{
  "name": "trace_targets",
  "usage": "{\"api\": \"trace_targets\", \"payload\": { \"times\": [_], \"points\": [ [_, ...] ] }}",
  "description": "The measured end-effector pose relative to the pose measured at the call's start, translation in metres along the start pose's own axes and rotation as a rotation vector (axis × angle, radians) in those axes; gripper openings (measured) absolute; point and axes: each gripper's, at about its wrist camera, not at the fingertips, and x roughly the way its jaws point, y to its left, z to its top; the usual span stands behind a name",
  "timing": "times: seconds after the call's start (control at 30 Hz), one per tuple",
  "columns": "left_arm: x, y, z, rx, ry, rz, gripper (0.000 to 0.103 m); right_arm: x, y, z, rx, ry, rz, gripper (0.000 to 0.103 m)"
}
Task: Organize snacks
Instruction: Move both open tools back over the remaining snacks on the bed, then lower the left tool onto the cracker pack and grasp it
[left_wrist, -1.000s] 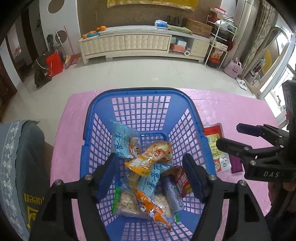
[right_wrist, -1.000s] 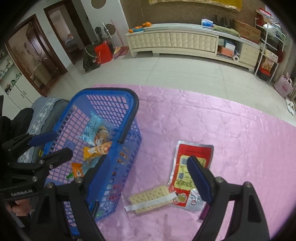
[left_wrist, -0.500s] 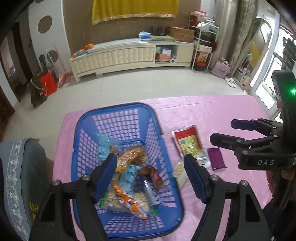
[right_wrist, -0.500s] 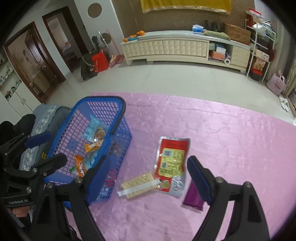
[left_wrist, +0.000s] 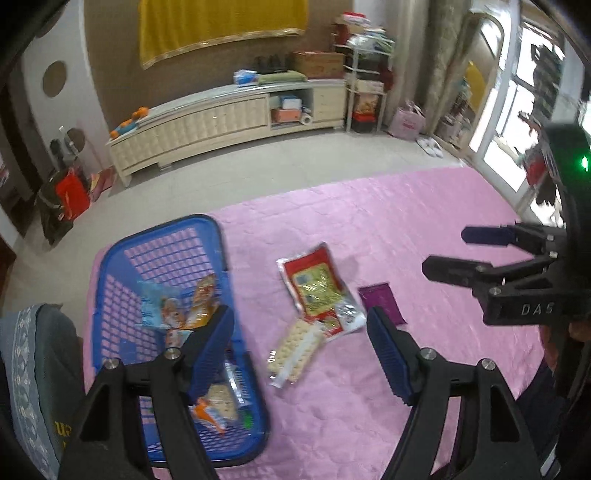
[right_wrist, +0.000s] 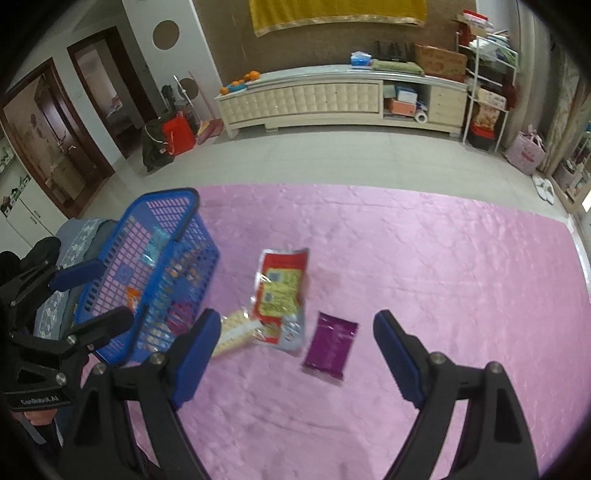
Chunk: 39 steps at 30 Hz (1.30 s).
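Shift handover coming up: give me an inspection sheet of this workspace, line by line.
Surface: pink quilted cloth covering the table.
Job's things: blue plastic lattice basket holding several snack packets; red-and-yellow foil pouch, cracker pack and purple sachet lie on the cloth beside it.
Clutter: nothing seen.
Grippers: left gripper and right gripper both open, empty, above the cloth.
Cables: nothing seen.
Surroundings: cream sideboard, tiled floor, shelving rack.

Both grippers: black angular plastic frames w/ silver screw heads, blue ribbed pads on fingers. Left gripper (left_wrist: 299, 354) body reads "GenRobot.AI" in white, seen from right cam. Right gripper (right_wrist: 295, 354) marked "DAS" in left cam, w/ green LED on black housing above.
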Motion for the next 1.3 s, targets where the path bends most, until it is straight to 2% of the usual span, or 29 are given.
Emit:
{"api": "trace_targets", "payload": {
  "times": [0.2, 0.43, 0.93, 1.3],
  "points": [
    [0.029, -0.041, -0.015, 0.135, 0.032, 0.006, 0.073, 0.005, -0.026, -0.023, 0.018, 0.024, -0.021, 0.088],
    [0.059, -0.065, -0.026, 0.23, 0.062, 0.044, 0.073, 0.025, -0.043, -0.047, 0.032, 0.066, -0.014, 0.088],
    [0.137, -0.047, -0.04, 0.196, 0.202, 0.049, 0.073, 0.086, -0.053, -0.065, 0.023, 0.149, 0.041, 0.088],
    [0.186, -0.036, -0.042, 0.174, 0.297, 0.083, 0.073, 0.104, -0.065, -0.065, 0.04, 0.163, 0.076, 0.088]
  ]
}}
